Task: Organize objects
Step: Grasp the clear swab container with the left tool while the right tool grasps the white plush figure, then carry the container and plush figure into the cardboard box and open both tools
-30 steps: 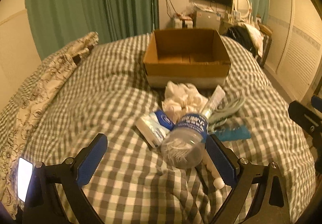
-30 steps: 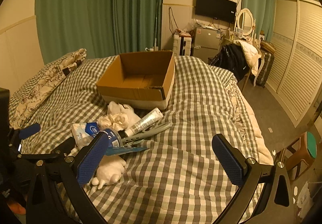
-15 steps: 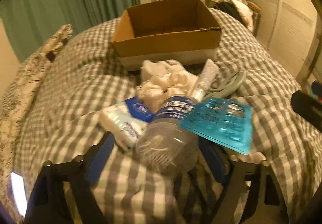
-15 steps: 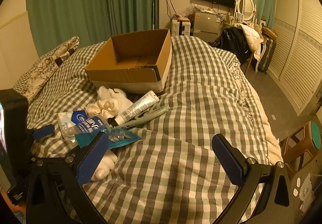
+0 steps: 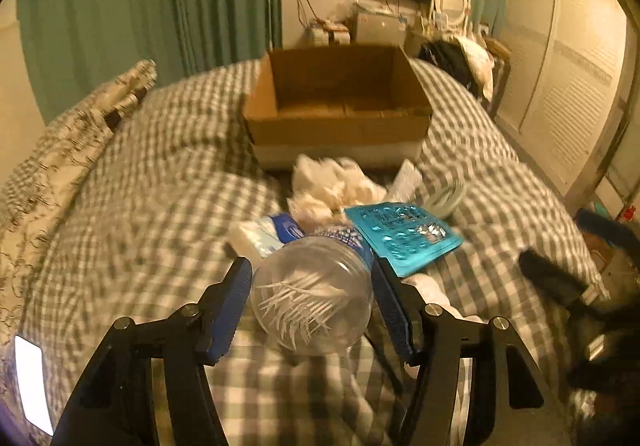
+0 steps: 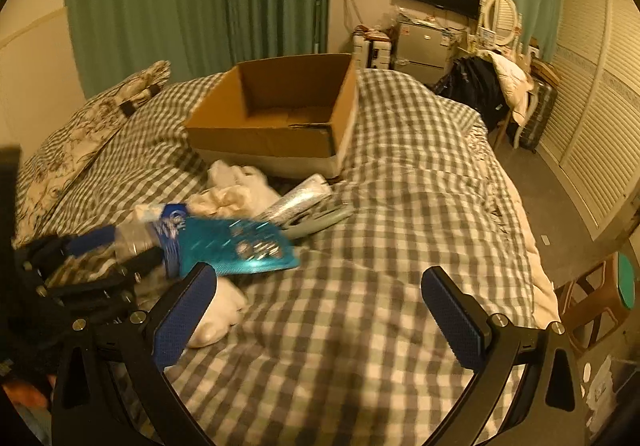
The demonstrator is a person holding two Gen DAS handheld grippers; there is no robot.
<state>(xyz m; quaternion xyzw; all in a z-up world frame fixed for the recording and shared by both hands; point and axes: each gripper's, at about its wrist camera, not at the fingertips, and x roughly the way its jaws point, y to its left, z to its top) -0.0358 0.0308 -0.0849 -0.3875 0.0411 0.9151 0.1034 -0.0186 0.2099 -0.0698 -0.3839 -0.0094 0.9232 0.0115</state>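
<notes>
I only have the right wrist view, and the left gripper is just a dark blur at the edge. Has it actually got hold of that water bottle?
Observer: It looks so. In the left wrist view, the left gripper has a blue pad against each side of the water bottle, near its base.
Operator: Is the bottle empty?
Observer: No. Thin white sticks lie inside it, but I cannot tell what they are.
Operator: Is my right gripper crowding it?
Observer: No. Seen from the left wrist, the right gripper sits off to the bottle's right, apart from it.
</notes>
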